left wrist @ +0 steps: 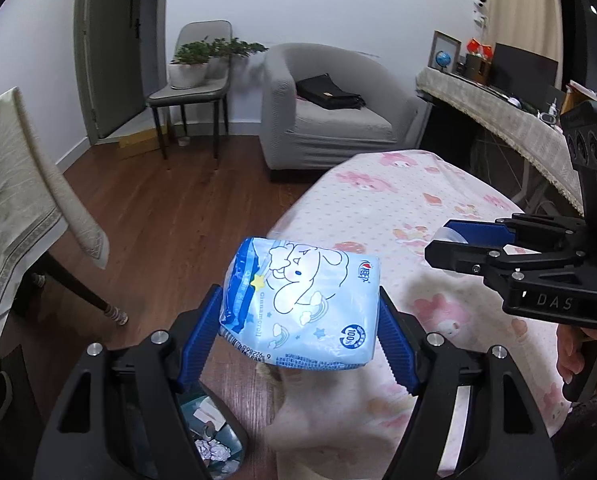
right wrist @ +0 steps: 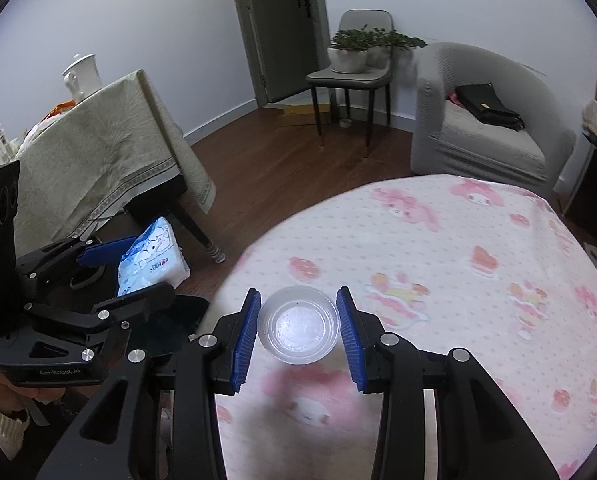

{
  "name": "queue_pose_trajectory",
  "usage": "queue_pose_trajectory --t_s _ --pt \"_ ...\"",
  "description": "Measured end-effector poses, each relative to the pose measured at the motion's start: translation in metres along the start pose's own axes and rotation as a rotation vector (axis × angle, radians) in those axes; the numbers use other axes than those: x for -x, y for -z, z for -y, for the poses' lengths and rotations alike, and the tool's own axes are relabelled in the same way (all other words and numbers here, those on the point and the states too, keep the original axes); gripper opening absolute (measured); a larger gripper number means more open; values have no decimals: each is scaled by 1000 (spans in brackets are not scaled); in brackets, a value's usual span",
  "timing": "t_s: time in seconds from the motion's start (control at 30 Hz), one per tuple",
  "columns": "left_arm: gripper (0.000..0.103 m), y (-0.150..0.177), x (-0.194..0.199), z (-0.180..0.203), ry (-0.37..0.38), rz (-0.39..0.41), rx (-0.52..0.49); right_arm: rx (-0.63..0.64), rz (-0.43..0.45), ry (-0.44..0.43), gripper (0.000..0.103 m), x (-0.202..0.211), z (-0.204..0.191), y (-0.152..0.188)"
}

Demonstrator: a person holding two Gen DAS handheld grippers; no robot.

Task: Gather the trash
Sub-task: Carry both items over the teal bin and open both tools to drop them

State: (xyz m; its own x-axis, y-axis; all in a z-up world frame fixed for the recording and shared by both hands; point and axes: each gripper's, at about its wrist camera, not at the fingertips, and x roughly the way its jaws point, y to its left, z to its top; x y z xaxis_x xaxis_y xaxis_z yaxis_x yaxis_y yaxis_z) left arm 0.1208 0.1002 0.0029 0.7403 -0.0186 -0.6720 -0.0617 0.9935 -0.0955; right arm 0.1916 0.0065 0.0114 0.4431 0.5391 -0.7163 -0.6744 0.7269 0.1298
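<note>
The left gripper [left wrist: 300, 320] clamps a tissue pack [left wrist: 302, 304] above a bin [left wrist: 214, 448], cut off at 7 o'clock. The right gripper [right wrist: 298, 326] squeezes a plastic cup [right wrist: 298, 326] over the table [right wrist: 458, 280]; the left view hides most of the cup.

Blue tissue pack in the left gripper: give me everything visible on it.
The tissue pack is a soft, glossy plastic pouch, pale blue with a white cartoon dog, stars, rainbows, a red logo, a "100%" seal and small print. It looks plump and slightly crumpled. The left gripper has its blue ribbed pads pressed on its two sides, holding it in the air, tilted, beside the pink table edge and above the trash bin. Nothing else touches it.
</note>
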Motion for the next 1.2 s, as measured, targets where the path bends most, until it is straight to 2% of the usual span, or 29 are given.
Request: queue_pose_trajectory --t_s 0.17,0.3,0.57,0.83,1.2 --pt "75 10 5 -31 -15 17 66 57 -8 -17 40 -16 -32 -5" --pt "75 18 3 -55 -14 -3 116 84 -22 -37 40 -31 -53 -9" --pt "75 36 11 -103 -91 -9 152 142 -40 -90 40 -61 -102 -19" --pt "75 73 6 -159 -177 -78 210 187 -87 -141 40 -97 -146 -19" --pt "75 123 -13 -208 -198 -208 238 213 -151 -164 40 -135 -180 -11"
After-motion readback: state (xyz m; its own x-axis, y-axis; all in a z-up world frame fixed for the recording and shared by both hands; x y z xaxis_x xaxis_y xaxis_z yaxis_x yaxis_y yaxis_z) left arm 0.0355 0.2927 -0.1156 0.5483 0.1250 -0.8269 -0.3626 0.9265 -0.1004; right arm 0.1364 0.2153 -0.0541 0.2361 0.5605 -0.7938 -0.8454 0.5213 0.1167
